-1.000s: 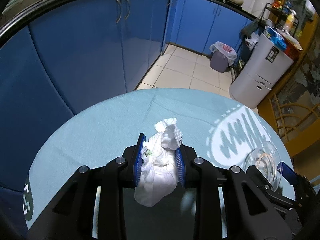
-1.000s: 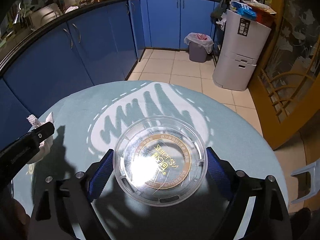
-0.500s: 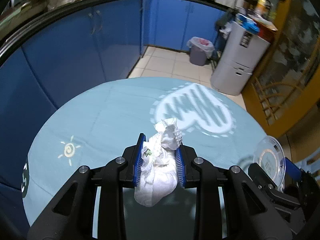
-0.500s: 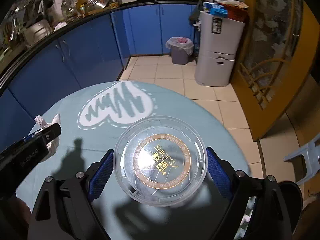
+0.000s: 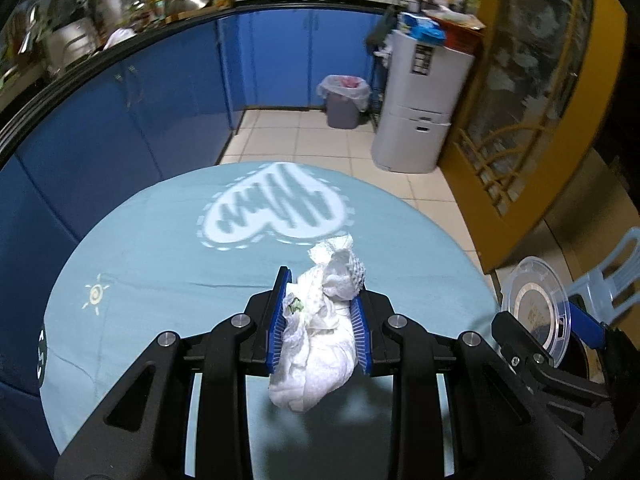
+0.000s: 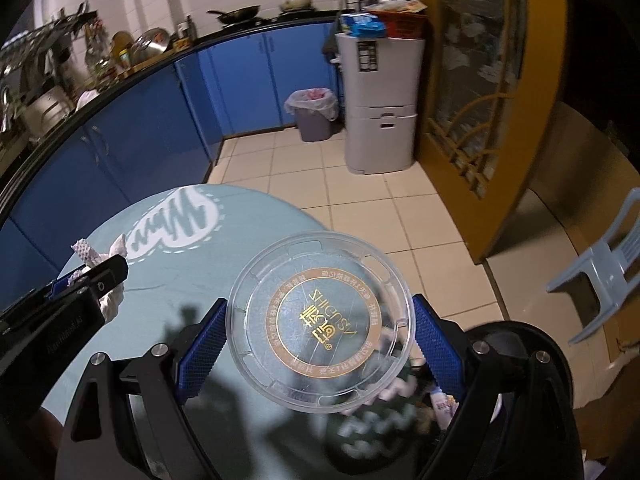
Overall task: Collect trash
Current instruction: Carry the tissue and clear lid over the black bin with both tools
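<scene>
A crumpled white tissue wad (image 5: 316, 352) hangs over the round teal table (image 5: 160, 260), with my left gripper (image 5: 322, 292) shut on it. My right gripper (image 6: 319, 306) is shut on a clear round plastic lid (image 6: 320, 360) with a gold-brown printed ring, its blue pads pressing on the rim. The lid hovers at the table's right edge above a black bin (image 6: 532, 344), and blurred trash shows through it. In the left wrist view the lid (image 5: 536, 312) stands at the far right. In the right wrist view the tissue (image 6: 86, 250) pokes out at the left.
On the tiled floor stand a grey bin with a white liner (image 5: 344, 100) and a tall white cabinet (image 5: 420, 120). Blue kitchen cabinets (image 5: 120, 120) curve along the left. A pale blue plastic chair (image 6: 600, 268) stands right of the table, beside a yellow door frame (image 6: 500, 160).
Both grippers have swung to the right across the table and risen a little, keeping hold of the tissue and the lid. The lid now hangs over the black bin.
</scene>
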The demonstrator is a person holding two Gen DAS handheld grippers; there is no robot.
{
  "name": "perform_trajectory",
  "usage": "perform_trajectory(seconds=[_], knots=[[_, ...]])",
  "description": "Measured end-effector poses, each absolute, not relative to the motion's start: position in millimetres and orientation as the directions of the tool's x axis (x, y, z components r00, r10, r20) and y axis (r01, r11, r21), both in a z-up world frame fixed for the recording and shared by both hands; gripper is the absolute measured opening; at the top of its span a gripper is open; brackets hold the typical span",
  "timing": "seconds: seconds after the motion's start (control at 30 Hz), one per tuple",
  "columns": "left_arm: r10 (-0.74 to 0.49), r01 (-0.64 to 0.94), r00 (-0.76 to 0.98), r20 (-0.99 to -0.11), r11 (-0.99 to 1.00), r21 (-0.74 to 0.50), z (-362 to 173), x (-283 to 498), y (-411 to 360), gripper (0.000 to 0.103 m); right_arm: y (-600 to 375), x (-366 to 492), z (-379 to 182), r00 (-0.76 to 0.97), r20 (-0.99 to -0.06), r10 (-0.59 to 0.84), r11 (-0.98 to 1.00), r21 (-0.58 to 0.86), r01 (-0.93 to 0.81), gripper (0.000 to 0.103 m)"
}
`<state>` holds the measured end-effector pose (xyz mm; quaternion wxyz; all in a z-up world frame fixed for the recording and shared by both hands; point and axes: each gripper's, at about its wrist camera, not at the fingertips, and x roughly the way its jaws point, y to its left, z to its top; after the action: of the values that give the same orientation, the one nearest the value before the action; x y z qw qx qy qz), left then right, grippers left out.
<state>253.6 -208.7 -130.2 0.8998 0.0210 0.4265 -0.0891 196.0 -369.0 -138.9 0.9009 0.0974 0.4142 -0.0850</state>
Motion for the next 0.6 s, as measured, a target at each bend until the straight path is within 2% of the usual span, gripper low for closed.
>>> perform_trajectory(seconds=[0.6], knots=[[-0.239,0.392,0.584,-0.776,0.920,0.012,-132,202,-325,0.030,-467,129,-145,0.622,-0.765,-0.169,0.901,0.135,0.412,0.086]])
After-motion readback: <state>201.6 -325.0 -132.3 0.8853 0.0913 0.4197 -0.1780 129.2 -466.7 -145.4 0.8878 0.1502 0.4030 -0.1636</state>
